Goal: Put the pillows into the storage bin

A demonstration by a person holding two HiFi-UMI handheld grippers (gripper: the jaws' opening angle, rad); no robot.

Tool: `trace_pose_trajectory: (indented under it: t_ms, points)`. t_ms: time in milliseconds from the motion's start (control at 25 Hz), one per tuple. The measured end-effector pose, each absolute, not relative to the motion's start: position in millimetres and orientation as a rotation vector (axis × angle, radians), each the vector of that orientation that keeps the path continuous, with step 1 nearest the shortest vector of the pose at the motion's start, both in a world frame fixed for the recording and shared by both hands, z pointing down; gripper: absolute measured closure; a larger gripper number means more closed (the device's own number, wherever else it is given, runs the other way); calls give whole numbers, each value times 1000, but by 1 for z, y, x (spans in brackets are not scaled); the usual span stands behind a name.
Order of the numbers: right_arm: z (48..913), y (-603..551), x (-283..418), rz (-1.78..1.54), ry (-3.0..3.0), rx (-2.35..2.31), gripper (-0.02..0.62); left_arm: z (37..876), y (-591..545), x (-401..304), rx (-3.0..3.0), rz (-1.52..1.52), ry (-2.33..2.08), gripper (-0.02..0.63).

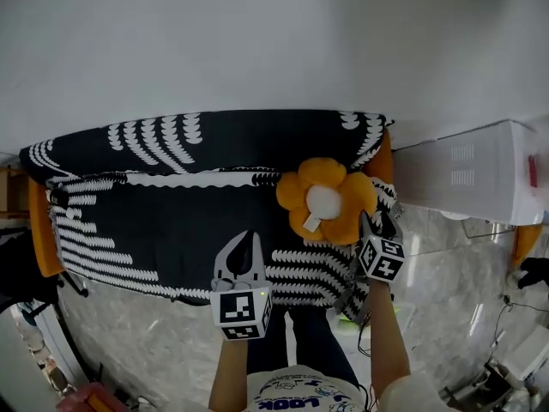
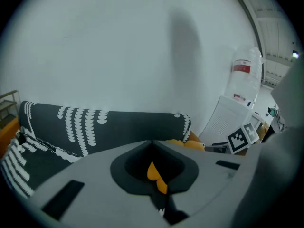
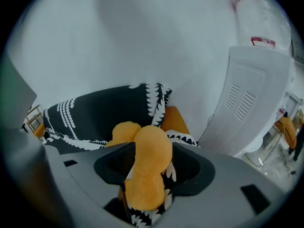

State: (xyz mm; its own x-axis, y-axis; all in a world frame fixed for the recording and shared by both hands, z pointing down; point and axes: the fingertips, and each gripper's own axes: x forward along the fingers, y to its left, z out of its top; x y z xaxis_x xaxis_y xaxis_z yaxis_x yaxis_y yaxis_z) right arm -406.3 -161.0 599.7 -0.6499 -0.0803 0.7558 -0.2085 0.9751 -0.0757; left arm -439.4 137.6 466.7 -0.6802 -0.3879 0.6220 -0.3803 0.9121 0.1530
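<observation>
An orange flower-shaped pillow [image 1: 324,200] with a white centre lies flat on the right part of a sofa [image 1: 171,221] draped in a black-and-white throw. My right gripper [image 1: 377,221] sits at the pillow's lower right edge. In the right gripper view its jaws stand open, and an orange petal [image 3: 151,151] fills the gap between them. My left gripper [image 1: 250,237] hovers over the seat to the left of the pillow, jaws shut and holding nothing. Through its jaw hole a bit of the pillow [image 2: 156,175] shows.
A white water dispenser [image 1: 467,174] stands right of the sofa, with its bottle [image 2: 244,77] on top. A plain white wall runs behind the sofa. Marble floor lies in front. A wooden shelf [image 1: 10,191] stands at the sofa's left end.
</observation>
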Motion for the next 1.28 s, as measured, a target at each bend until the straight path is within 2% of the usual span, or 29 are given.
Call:
trace_pose_trajectory:
  t_ms: [600,1000,1280]
  points:
    - [674,-177,-431,325,-2193,53,339,520,98,-435,515,15,-2291,592]
    - [643,-151,-428,370,-2213,-57,466,505,103,-429,521,15,-2315,592]
    - [583,-94,-411,430,-2311,-62,511,468,128,-420,544,10,-2379,594]
